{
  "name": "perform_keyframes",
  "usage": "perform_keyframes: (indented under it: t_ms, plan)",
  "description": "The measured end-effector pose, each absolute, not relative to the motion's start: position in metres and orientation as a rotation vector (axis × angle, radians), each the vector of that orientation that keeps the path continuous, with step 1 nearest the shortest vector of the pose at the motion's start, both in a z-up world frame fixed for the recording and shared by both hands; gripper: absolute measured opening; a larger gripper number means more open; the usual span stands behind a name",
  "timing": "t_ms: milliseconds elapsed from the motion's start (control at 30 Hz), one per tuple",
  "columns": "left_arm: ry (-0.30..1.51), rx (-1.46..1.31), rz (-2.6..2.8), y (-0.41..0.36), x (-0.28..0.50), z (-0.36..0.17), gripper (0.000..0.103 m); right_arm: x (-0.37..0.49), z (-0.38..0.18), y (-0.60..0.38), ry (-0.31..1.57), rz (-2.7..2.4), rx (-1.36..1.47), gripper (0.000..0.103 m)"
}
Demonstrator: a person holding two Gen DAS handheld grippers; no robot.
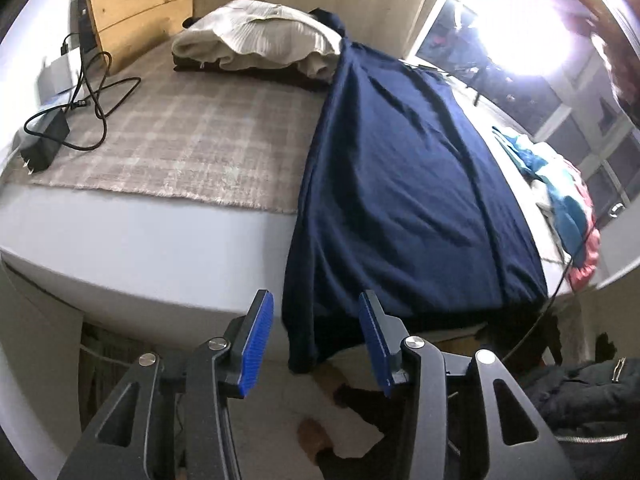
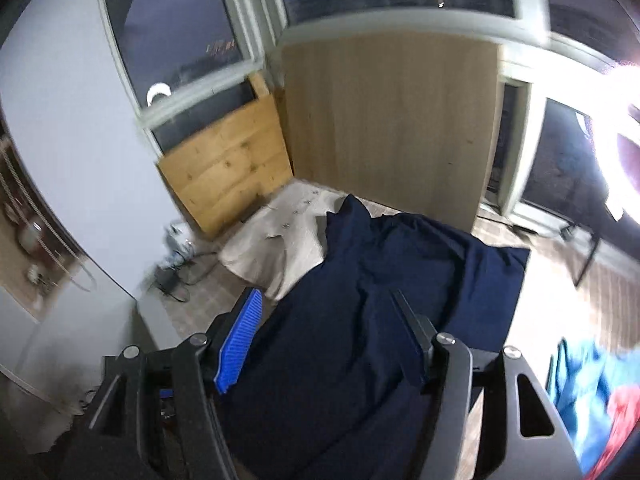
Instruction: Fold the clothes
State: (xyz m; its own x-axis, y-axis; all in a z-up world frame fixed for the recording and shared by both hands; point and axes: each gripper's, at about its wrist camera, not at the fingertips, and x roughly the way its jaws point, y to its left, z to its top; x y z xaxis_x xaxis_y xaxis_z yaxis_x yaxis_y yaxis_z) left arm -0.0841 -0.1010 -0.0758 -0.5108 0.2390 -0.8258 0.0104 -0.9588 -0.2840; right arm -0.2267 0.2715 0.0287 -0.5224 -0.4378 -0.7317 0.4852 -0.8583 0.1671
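A long navy garment (image 1: 404, 168) lies spread along the right side of the table, and its near end hangs over the front edge. From higher up, the navy garment (image 2: 384, 264) shows rumpled folds. My left gripper (image 1: 316, 342) is open in front of the table edge. The hanging corner shows between its blue pads (image 1: 256, 344), which do not press on it. My right gripper (image 2: 326, 340) is open above the garment and holds nothing. A beige garment (image 1: 260, 36) sits folded on a dark one at the back; the right wrist view also shows this beige garment (image 2: 280, 240).
A grey plaid cloth (image 1: 168, 136) covers the white table (image 1: 140, 256). A black power adapter (image 1: 42, 144) with its cable lies at the left. A heap of teal, red and white clothes (image 1: 568, 196) sits at the right. Wooden boards (image 2: 232, 160) stand behind. A dark jacket (image 1: 588, 396) lies low right.
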Motion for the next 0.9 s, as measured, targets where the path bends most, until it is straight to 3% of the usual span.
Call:
perform_keyframes:
  t_ms: [267, 433, 500, 600, 733, 900]
  plan:
    - [-0.469, -1.571, 2.62, -0.075, -0.122, -0.07, 0.042, -0.373, -0.054, 0.186, 0.22, -2.147, 1.303, 0.062]
    - [-0.45, -1.534, 2.638, -0.07, -0.158, -0.026, 0.042, -0.447, -0.097, 0.166, 0.234, -2.148, 1.357, 0.062]
    - [-0.423, -1.484, 2.655, -0.072, -0.195, -0.007, 0.042, -0.466, -0.113, 0.182, 0.167, -2.14, 1.378, 0.054]
    - [-0.375, -1.415, 2.679, -0.073, -0.262, 0.016, 0.042, -0.472, -0.134, 0.209, 0.157, -2.125, 1.397, 0.038]
    - [-0.328, -1.35, 2.671, -0.072, -0.364, 0.028, 0.043, -0.455, -0.164, 0.243, 0.149, -2.094, 1.397, 0.037]
    - [-0.309, -1.44, 2.655, -0.082, -0.462, 0.009, 0.043, -0.442, -0.193, 0.274, -0.055, -2.014, 1.413, 0.037]
